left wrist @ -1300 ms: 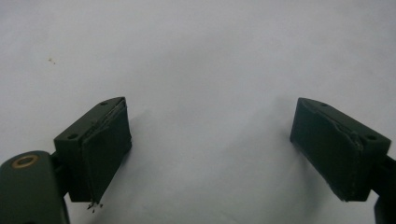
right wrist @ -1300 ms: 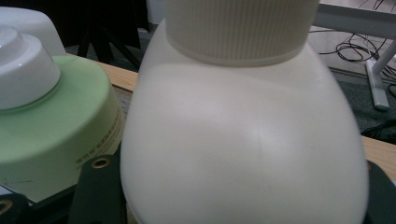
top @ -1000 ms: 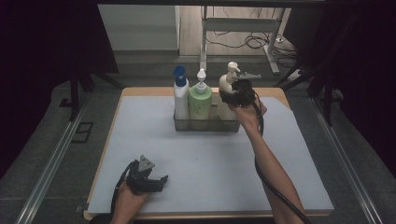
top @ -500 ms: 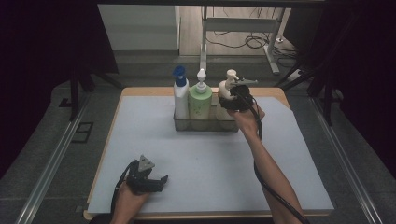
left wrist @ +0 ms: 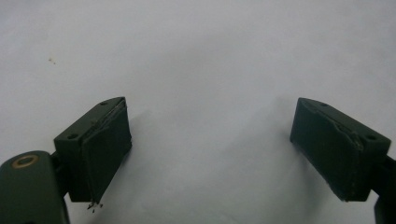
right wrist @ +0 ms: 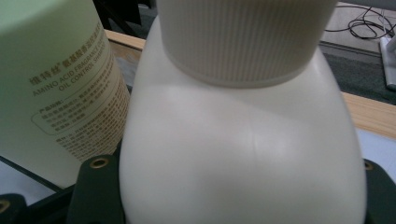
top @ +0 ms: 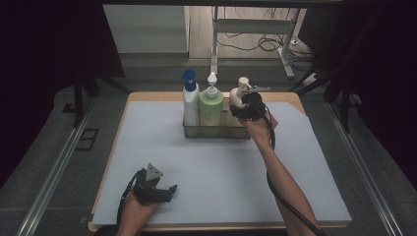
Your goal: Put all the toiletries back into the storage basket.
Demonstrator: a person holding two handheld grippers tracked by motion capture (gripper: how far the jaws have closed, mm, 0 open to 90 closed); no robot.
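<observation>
The cream bottle point(top: 239, 96), clamped by the right gripper point(top: 244, 106) at the right end of the clear caddy point(top: 216, 132) near the mat's far edge, is best kept upright while lowered.

Cream bottle point(right wrist: 243, 158) with ribbed collar sits clamped between the black jaws; green bottle point(right wrist: 51, 79) adjoins at ten o'clock.

Left claw point(top: 169, 189): black body, grey three-cornered plate on top, black cable looping behind. Blocky dark jaws, flat worn pads point(left wrist: 108, 144), frayed pad edges, small screw holes, brass-coloured rivet on near housing. Right claw point(top: 244, 104): black, rounded body, black cable trailing along forearm; brass screws on jaw bases. Forearms bare, no sleeves.
</observation>
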